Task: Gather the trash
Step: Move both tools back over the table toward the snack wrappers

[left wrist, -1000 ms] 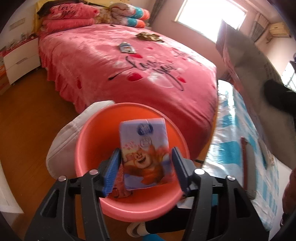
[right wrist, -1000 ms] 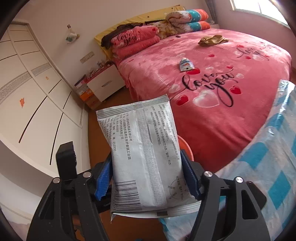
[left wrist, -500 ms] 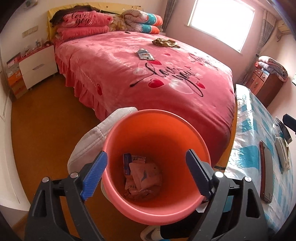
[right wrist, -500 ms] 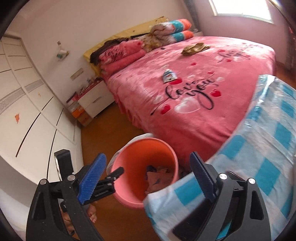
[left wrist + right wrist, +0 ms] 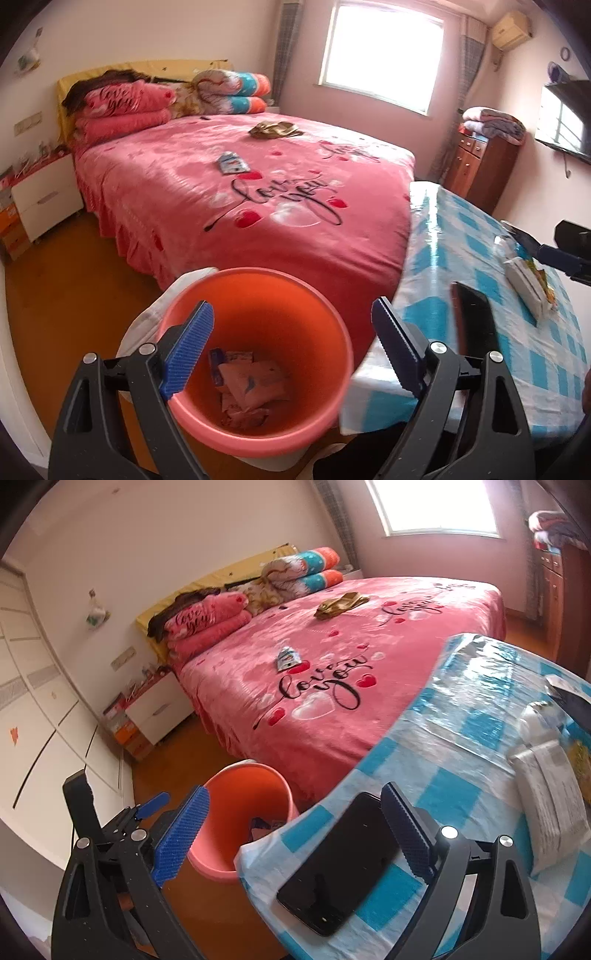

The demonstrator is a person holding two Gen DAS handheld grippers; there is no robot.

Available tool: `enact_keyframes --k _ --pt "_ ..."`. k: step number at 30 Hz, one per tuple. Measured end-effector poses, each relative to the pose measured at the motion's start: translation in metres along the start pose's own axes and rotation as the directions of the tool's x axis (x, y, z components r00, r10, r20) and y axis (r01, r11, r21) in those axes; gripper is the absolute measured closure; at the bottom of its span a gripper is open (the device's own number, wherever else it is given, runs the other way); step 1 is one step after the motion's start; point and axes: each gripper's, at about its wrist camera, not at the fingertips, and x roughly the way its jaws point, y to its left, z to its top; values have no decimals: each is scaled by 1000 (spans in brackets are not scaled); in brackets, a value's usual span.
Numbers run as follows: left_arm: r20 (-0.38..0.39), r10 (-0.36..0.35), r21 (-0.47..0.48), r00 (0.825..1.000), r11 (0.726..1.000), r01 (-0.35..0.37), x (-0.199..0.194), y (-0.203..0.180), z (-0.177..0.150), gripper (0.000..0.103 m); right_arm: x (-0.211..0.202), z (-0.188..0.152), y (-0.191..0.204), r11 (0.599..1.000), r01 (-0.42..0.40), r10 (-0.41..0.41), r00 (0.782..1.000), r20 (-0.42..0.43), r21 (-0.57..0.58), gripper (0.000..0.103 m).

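With both claws spread and empty over the bucket (image 5: pixel 255 343), we judge the next step is reaching right for the wrappers (image 5: pixel 550 775).

Black phone (image 5: pixel 341 864) on checked tablecloth (image 5: pixel 461 775)

Standing on the floor (image 5: pixel 55 288), bucket (image 5: pixel 258 291) at the bed's (image 5: pixel 258 206) foot corner, just left of the table (image 5: pixel 436 254) edge. Lying in the bucket, wrappers (image 5: pixel 247 384). Resting near the table's front edge, phone (image 5: pixel 343 860); further right, packet (image 5: pixel 550 786). Lying mid-bed, small pouch (image 5: pixel 232 163); behind it, crumpled wrapper (image 5: pixel 275 129). Sitting left of the bed's head, nightstand (image 5: pixel 44 195).
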Motion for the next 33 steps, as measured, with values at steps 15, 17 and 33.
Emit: enact_keyframes --k 15,17,33 --pt "-93 -94 95 991 990 102 -10 -77 12 15 -55 -25 -64 991 83 -92 991 93 105 9" --pt "-94 -103 113 990 987 113 -11 -88 12 15 -61 -29 -71 989 94 -106 989 105 114 9" --pt "-169 -109 283 980 947 154 -9 -175 3 15 -99 -47 -144 966 137 -177 969 174 220 9"
